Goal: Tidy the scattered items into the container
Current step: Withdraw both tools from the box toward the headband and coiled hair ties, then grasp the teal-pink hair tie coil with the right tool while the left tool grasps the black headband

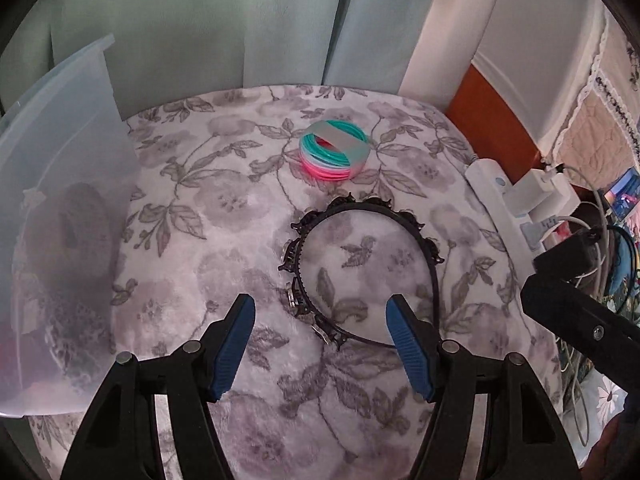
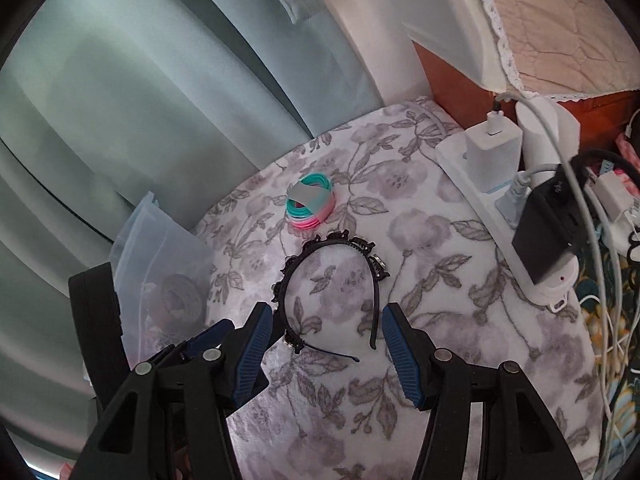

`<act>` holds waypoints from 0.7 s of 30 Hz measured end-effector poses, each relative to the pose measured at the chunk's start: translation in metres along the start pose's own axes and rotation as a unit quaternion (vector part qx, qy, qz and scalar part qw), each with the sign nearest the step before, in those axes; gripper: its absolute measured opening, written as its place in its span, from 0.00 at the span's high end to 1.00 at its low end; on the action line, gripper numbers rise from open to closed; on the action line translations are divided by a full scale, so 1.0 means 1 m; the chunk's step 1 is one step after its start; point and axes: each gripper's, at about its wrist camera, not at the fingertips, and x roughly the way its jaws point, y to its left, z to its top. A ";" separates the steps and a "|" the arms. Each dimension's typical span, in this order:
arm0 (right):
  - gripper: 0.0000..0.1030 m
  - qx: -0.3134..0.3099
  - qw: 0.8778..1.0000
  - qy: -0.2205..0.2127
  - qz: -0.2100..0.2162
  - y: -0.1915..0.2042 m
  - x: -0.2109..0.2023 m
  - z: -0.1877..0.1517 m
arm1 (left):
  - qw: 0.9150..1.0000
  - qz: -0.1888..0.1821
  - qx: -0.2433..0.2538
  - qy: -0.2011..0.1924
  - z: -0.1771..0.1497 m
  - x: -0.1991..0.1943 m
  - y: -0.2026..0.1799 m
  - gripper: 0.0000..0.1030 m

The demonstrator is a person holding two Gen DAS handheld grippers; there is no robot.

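Note:
A black headband (image 1: 360, 207) with small clips along it lies flat on the floral blanket (image 1: 200, 208). My left gripper (image 1: 320, 310) hovers open just over its near end, pads clear of it. My right gripper (image 2: 327, 314) is open too, and the headband (image 2: 332, 240) has its two ends lying between the blue pads without touching them. Beyond it rests a bundle of teal and pink hair ties (image 1: 334, 151) (image 2: 310, 204) with a grey label. The translucent plastic container (image 1: 60, 168) (image 2: 160, 240) stands at the left with a dark round item inside. The left gripper's fingers (image 2: 208, 338) show beside it.
A white power strip (image 1: 500, 200) (image 2: 456, 160) with chargers and a black adapter (image 2: 548, 232) lines the blanket's right edge, with tangled cables beyond it. Pale green curtains (image 1: 200, 20) hang behind. The right gripper's black body (image 1: 580, 320) reaches in from the right.

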 end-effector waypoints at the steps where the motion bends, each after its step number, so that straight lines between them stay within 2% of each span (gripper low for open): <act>1: 0.41 -0.004 1.000 0.004 -0.001 0.000 0.007 0.003 | 1.000 0.003 -0.003 0.004 0.001 0.006 0.002 0.39; 2: 0.41 -0.008 1.000 0.009 -0.003 0.000 0.015 0.006 | 1.000 0.003 -0.005 0.009 0.001 0.012 0.004 0.45; 3: 0.41 -0.013 1.000 0.012 -0.005 0.001 0.022 0.010 | 1.000 0.002 -0.006 0.012 0.002 0.018 0.005 0.47; 10: 0.41 -0.059 0.998 0.022 -0.012 0.008 0.061 0.036 | 1.000 0.013 0.001 0.016 0.008 0.041 0.012 0.54; 13: 0.41 -0.078 0.997 0.022 -0.014 0.012 0.076 0.047 | 1.000 0.018 0.005 0.006 0.012 0.046 0.015 0.63; 15: 0.41 -0.089 0.996 0.023 -0.016 0.014 0.087 0.053 | 1.000 0.024 0.006 0.000 0.017 0.049 0.018 0.73; 21: 0.38 -0.107 0.994 0.029 -0.019 0.019 0.122 0.072 | 1.000 0.025 -0.007 -0.009 0.029 0.055 0.031 0.77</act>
